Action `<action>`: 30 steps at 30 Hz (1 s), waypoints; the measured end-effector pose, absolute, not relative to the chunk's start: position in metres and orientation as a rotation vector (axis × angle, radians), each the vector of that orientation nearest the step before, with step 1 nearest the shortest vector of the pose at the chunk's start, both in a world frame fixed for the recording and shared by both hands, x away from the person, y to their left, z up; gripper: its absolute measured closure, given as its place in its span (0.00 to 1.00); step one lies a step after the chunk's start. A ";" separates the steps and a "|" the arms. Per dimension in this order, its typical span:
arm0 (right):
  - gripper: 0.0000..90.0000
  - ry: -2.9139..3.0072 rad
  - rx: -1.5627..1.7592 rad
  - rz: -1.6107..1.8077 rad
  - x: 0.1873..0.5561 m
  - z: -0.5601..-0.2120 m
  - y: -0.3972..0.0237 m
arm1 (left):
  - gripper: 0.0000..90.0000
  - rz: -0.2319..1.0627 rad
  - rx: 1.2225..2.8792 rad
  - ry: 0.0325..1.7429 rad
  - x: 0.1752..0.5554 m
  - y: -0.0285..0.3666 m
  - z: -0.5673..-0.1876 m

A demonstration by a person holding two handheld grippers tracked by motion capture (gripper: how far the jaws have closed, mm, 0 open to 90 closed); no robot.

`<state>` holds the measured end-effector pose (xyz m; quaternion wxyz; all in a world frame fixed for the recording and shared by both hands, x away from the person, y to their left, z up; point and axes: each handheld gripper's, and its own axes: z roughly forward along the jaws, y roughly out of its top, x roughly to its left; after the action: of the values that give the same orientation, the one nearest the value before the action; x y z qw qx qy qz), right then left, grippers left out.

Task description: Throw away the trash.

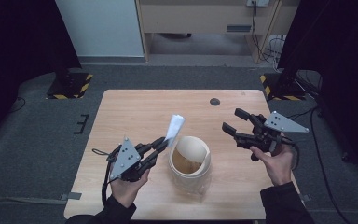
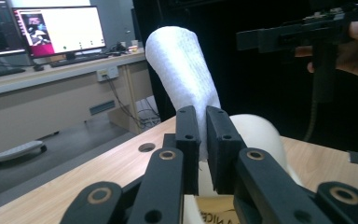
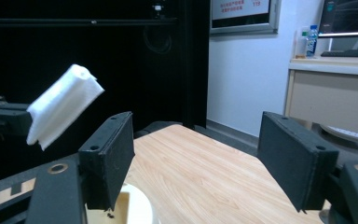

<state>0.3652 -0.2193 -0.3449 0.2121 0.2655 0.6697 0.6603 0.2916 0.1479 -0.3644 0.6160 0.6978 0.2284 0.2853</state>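
Observation:
My left gripper [image 1: 164,143] is shut on the lower edge of a folded white paper towel [image 1: 175,127], which sticks up above the table. In the left gripper view the paper towel [image 2: 182,77] rises from between the pressed jaws. Just right of that gripper stands a cream, bucket-like paper container [image 1: 189,162] with brown inside. My right gripper [image 1: 233,121] hovers open to the right of the container, nothing between its jaws. In the right gripper view the open jaws frame bare table, the paper towel [image 3: 63,106] at far left.
The wooden table [image 1: 135,112] has a dark cable hole [image 1: 215,101] near its far edge. Black stands with hazard-striped bases [image 1: 70,86] flank the far corners. A desk with monitors [image 2: 58,30] shows in the left gripper view.

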 end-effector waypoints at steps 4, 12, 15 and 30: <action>0.31 1.862 0.724 1.867 0.362 -0.341 -0.214 | 0.93 0.644 1.602 0.497 0.291 0.138 -0.362; 0.33 1.843 0.696 1.925 0.357 -0.332 -0.210 | 0.93 0.628 1.597 0.424 0.290 0.118 -0.352; 0.33 1.828 0.707 1.968 0.356 -0.330 -0.210 | 0.93 0.627 1.606 0.397 0.289 0.111 -0.351; 0.35 1.840 0.663 2.078 0.349 -0.320 -0.200 | 0.93 0.571 1.633 0.346 0.290 0.088 -0.358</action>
<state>0.3493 -0.1999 -0.3204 0.1436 0.2299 0.6382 0.7206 0.2901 0.0884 -0.3584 0.6355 0.7147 0.1513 0.2498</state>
